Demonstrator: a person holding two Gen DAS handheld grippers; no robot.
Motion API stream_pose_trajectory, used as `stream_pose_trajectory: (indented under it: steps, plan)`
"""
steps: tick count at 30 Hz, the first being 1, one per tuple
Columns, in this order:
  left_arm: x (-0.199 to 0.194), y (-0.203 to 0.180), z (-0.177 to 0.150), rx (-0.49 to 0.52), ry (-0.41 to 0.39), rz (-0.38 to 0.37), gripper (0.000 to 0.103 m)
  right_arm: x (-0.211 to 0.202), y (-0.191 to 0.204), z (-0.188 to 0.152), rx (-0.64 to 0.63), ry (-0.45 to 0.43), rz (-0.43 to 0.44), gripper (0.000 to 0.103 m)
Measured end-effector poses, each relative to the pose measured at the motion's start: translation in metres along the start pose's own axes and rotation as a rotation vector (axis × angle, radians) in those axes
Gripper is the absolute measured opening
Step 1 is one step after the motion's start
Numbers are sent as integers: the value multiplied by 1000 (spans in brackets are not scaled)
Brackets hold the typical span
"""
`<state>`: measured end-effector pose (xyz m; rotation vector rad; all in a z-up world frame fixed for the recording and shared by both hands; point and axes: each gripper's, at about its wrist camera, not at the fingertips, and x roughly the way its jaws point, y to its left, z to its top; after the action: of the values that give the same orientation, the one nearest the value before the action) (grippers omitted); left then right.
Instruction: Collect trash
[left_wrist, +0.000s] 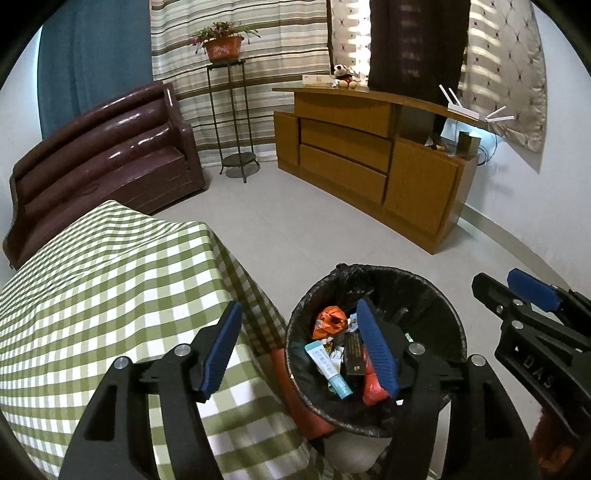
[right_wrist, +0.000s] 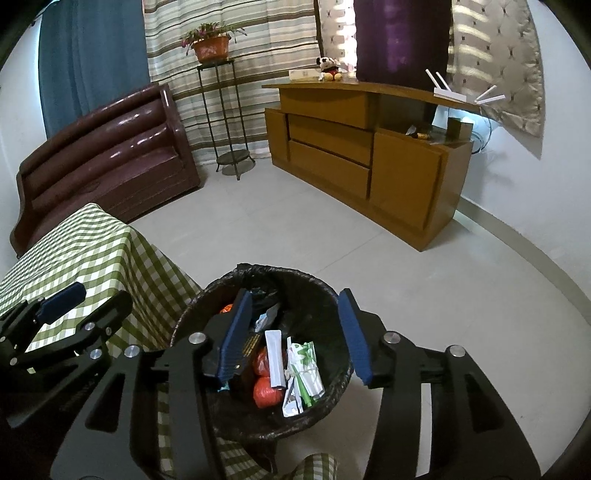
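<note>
Blue pads of left gripper (left_wrist: 301, 343) parted, nothing between; right gripper (right_wrist: 295, 334) likewise apart, empty. Both hang over black-lined bin (right_wrist: 207, 295) beside checked tablecloth (left_wrist: 92, 277). Trash in bin: tube (left_wrist: 328, 369), orange wrapper (left_wrist: 328, 321), white-green packets (right_wrist: 304, 365). Judgement: drop step done; lift clear before swinging away, avoid snagging liner.

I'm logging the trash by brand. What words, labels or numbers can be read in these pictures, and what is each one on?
"DAS": raised letters on the right gripper body, left wrist view; possibly cut off.
Teal tube in the trash bin: print too small to read.
Black box: gold print too blurred.
Green-and-white wrapper: unreadable.
</note>
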<state>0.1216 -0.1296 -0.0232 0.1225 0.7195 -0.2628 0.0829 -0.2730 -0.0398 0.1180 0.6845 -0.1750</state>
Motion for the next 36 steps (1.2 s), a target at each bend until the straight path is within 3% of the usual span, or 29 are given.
stream_pose_trajectory:
  steps: [5, 21, 36]
  plan:
    - [-17, 5, -8, -9, -20, 16, 69, -18, 4, -2, -12, -24, -3, 55]
    - [-69, 20, -27, -53, -69, 58, 73, -61, 17, -20, -54, -58, -12, 56]
    - [-95, 27, -37, -56, -104, 74, 73, -90, 24, -33, -73, -87, -11, 56]
